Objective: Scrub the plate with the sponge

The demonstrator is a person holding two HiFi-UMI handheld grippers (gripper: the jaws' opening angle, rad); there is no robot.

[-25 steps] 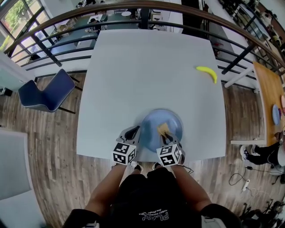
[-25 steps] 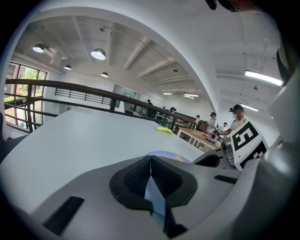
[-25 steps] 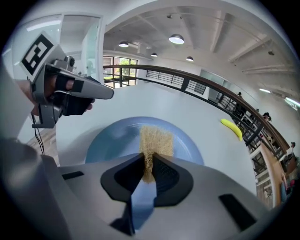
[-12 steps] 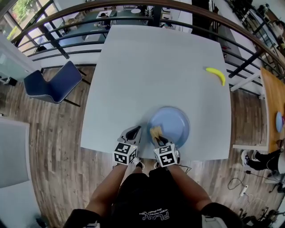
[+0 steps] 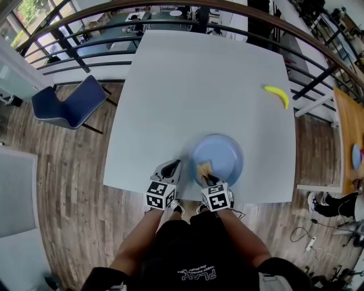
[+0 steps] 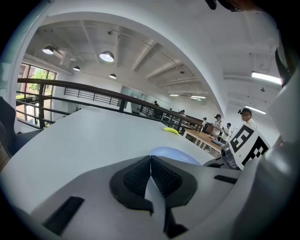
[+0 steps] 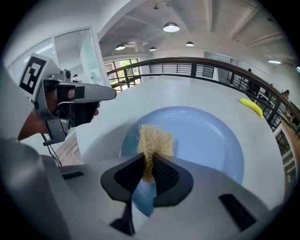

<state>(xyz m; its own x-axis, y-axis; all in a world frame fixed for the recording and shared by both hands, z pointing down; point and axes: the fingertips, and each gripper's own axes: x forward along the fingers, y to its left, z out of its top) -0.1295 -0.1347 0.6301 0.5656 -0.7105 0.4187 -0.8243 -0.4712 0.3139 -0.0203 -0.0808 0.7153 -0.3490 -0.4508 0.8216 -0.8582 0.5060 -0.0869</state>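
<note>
A round blue plate [image 5: 219,153] [image 7: 206,136] lies near the front edge of the white table [image 5: 199,85]. My right gripper [image 5: 206,173] [image 7: 149,172] is shut on a tan fibrous sponge [image 5: 204,168] [image 7: 154,140], which sits over the plate's near left part. My left gripper [image 5: 173,169] [image 6: 150,171] is shut with nothing between its jaws, resting on the table just left of the plate [image 6: 171,154].
A yellow banana [image 5: 277,94] [image 7: 252,108] lies at the table's far right. A blue chair [image 5: 68,105] stands left of the table. A dark railing [image 5: 170,11] runs behind it. A wooden table [image 5: 347,131] with dishes is at the right, people beside it.
The right gripper with the sponge slid leftward on the plate, then slightly back to the right. The left gripper has stayed in place.
</note>
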